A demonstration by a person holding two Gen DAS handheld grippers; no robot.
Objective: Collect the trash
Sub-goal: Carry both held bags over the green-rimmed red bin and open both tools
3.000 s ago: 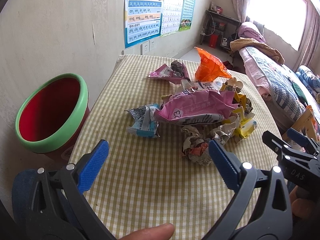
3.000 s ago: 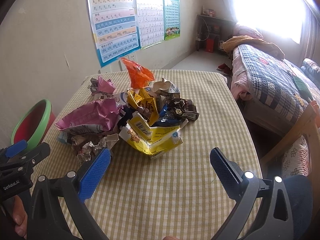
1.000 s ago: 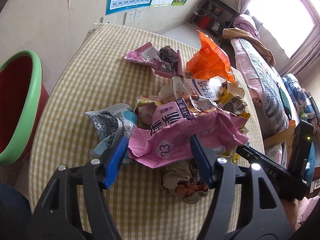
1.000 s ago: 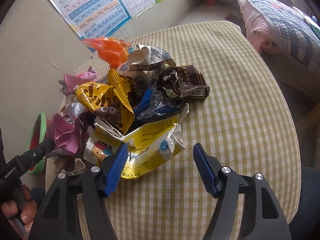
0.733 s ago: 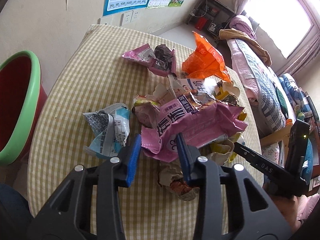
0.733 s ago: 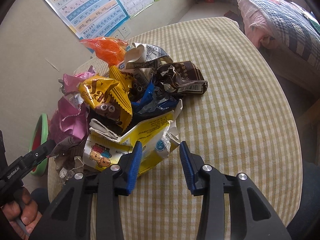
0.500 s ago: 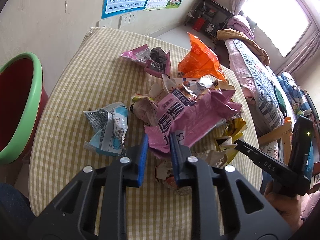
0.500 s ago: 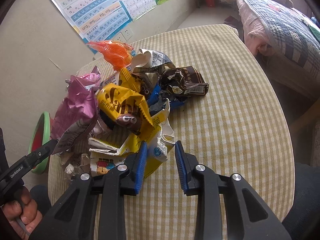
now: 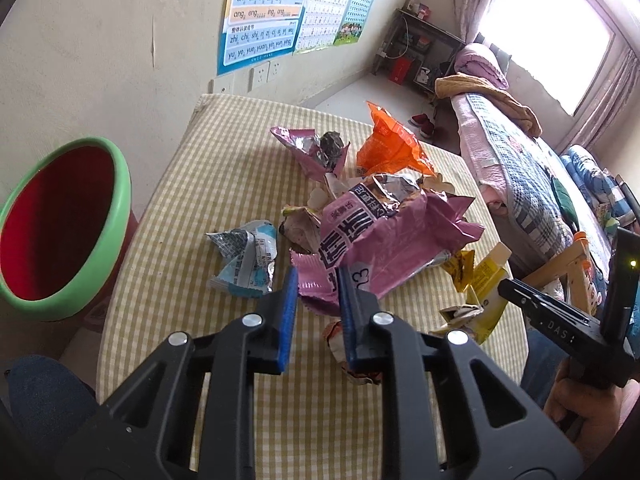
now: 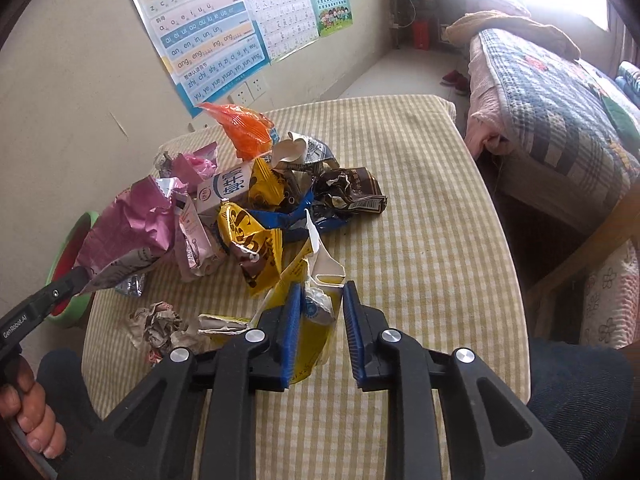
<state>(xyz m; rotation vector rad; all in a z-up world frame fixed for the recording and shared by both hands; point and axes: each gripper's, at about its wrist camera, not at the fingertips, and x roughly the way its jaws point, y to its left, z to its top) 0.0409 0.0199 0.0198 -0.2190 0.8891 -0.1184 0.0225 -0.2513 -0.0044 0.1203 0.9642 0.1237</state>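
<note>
My left gripper (image 9: 316, 292) is shut on the edge of a large pink snack bag (image 9: 384, 240) and holds it lifted above the checked table (image 9: 224, 184). The same bag shows at the left of the right wrist view (image 10: 132, 228). My right gripper (image 10: 318, 308) is shut on a yellow and white carton wrapper (image 10: 316, 308), raised off the table. A red bin with a green rim (image 9: 60, 224) stands left of the table. More wrappers lie in a pile: orange (image 9: 392, 148), blue-white (image 9: 246, 258), yellow (image 10: 252, 240), brown (image 10: 352, 192).
A crumpled paper ball (image 10: 156, 326) lies near the table's front left. A bed (image 10: 560, 92) stands to the right and a wooden chair (image 10: 592, 256) is beside the table. Wall charts (image 10: 200, 28) hang behind.
Both grippers closed from wide open onto their wrappers. The pink bag and the yellow carton have risen off the pile, and both cameras have pulled up and back.
</note>
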